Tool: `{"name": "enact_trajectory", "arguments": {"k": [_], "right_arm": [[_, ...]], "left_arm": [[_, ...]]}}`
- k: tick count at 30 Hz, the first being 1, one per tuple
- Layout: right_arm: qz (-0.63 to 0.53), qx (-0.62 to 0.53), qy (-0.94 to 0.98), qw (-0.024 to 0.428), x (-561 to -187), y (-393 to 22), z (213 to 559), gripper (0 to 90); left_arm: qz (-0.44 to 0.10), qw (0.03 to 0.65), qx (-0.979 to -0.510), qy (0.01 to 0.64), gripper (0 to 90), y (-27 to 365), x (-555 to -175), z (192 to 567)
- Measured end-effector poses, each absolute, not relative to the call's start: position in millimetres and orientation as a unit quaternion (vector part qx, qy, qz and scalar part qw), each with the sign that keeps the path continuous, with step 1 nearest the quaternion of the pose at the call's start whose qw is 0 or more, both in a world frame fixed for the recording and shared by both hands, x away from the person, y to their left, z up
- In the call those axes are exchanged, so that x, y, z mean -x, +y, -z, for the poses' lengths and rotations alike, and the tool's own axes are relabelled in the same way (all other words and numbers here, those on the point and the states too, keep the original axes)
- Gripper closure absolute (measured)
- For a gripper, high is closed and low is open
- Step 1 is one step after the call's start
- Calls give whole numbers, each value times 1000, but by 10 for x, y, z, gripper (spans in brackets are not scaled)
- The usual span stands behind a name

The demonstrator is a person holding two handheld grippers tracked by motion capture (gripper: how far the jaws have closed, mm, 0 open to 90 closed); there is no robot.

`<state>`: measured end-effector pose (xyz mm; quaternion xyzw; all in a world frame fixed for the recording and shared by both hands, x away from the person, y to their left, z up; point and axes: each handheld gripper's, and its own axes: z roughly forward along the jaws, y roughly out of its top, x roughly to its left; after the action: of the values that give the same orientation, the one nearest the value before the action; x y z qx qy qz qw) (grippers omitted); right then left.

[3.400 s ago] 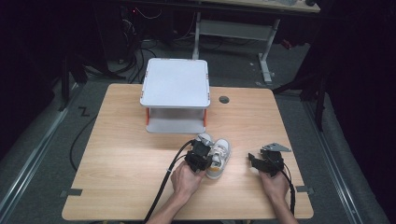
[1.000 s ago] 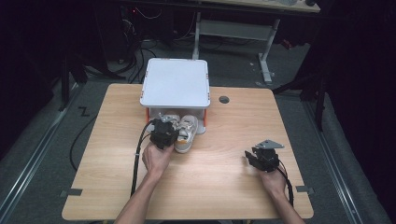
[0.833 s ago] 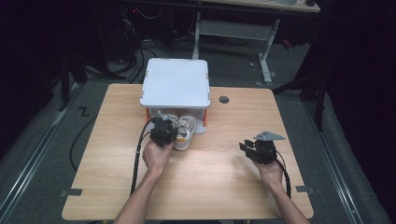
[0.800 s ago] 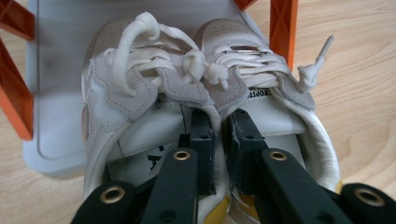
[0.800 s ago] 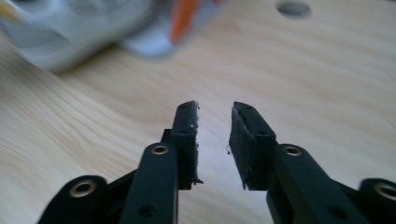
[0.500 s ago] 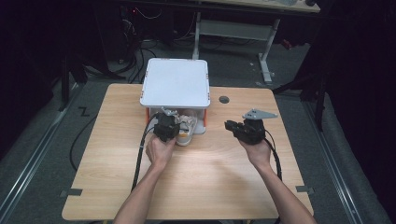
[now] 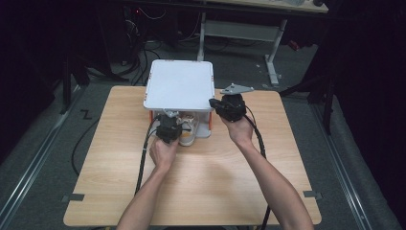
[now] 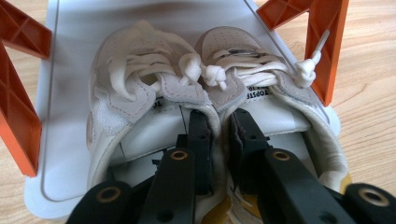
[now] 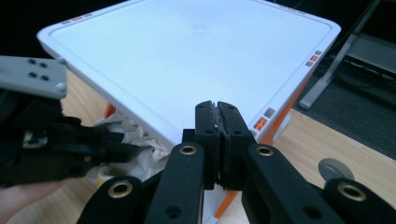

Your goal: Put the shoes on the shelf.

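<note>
- Shoes (image 8: 205, 93) are being slid onto the bottom shelf (image 8: 70, 116) of a small white rack (image 7: 179, 84), between its orange legs (image 8: 18, 93)
- The two little white shoes are held side by side, toes pointing in under the top shelf (image 9: 196, 51), heels near the shelf's front edge
- The pair is pinched by the left gripper (image 8: 218, 135): one black jaw is tucked inside each shoe, and the two inner walls are squeezed together between them
- In the high view, the left gripper (image 7: 168, 128) is seen at the front of the rack, with the shoes (image 7: 187, 134) partly hidden under the top shelf
- The right gripper (image 9: 218, 140) is clenched on nothing; its jaws have just been closing, and they are now pressed flat together
- The right gripper (image 7: 225, 106) is held up beside the right corner of the top shelf, near it
- The step in hand is judged to be the placing of the shoes, and it looks almost done
- Next, a small push inward may be needed so the heels are fully on the shelf
- Then the left jaws must be let go and pulled straight back, so the shoes are not dragged out
- The laces (image 8: 303, 65) are close to one orange leg, so care is needed there
</note>
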<state>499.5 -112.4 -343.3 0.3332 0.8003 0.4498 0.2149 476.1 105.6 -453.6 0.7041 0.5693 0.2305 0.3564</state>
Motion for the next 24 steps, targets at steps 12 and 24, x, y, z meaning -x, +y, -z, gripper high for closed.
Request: {"name": "enact_trajectory", "arguments": {"k": [12,24], "right_arm": [[-409,-337,821,212,-5141,-909,3451,899],[-406,-330,824,218,-5132,-904,3454,900]], "left_arm": [[-233,358,-706,565,684,1032,-4760,4541],[-221,376,-696,570,458,1050,-4736,4485]]}}
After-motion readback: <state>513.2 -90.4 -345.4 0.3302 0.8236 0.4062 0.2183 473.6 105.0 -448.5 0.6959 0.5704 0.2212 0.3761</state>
